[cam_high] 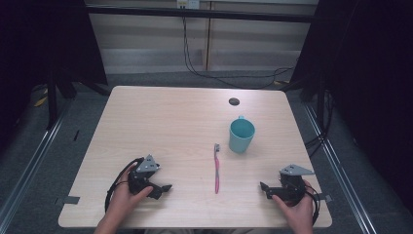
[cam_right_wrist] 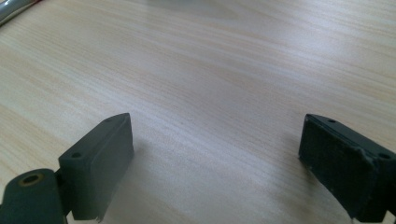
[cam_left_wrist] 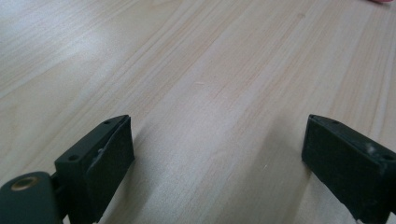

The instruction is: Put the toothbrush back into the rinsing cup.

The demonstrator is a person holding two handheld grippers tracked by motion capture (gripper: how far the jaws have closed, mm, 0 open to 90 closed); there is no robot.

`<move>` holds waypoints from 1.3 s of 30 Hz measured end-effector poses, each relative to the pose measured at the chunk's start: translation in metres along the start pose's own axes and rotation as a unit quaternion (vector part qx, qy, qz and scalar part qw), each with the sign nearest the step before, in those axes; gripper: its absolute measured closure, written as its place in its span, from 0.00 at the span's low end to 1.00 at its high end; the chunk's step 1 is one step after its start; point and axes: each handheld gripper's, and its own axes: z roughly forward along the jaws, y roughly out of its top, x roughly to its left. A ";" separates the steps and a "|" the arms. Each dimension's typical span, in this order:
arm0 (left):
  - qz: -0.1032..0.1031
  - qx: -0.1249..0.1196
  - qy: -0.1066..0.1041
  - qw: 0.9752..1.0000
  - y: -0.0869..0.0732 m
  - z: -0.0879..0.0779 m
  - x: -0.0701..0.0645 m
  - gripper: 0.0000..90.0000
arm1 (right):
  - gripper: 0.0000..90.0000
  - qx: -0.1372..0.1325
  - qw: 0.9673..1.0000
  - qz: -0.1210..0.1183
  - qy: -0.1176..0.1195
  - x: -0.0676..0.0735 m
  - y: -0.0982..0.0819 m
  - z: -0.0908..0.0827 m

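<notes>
Hands at the near edge, high view: left black two-jaw gripper (cam_high: 163, 188) and right black two-jaw gripper (cam_high: 265, 187) rest on the pale wood-grain table (cam_high: 160, 122), jaws turned inward toward each other, both released and holding nothing. Slim pink toothbrush (cam_high: 217, 168) lies between them, well apart from each, head toward the far side. Teal plastic mug (cam_high: 241, 135) stands upright just right of the brush head, clear of the right edge. Small dark round hole (cam_high: 234, 101) near the far edge.

Left gripper view: jaws wide apart, bare wood between.

Right gripper view: jaws spread wide, bare tabletop between.
</notes>
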 end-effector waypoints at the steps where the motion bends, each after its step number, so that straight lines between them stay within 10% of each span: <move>1: 0.000 0.000 0.000 1.000 0.000 0.000 0.000 0.10 | 0.11 -0.001 1.000 -0.001 0.000 0.000 0.000 0.001; 39: -0.001 0.000 0.000 1.000 0.000 0.000 0.000 0.10 | 0.39 0.134 0.989 -0.044 0.046 0.062 0.103 0.032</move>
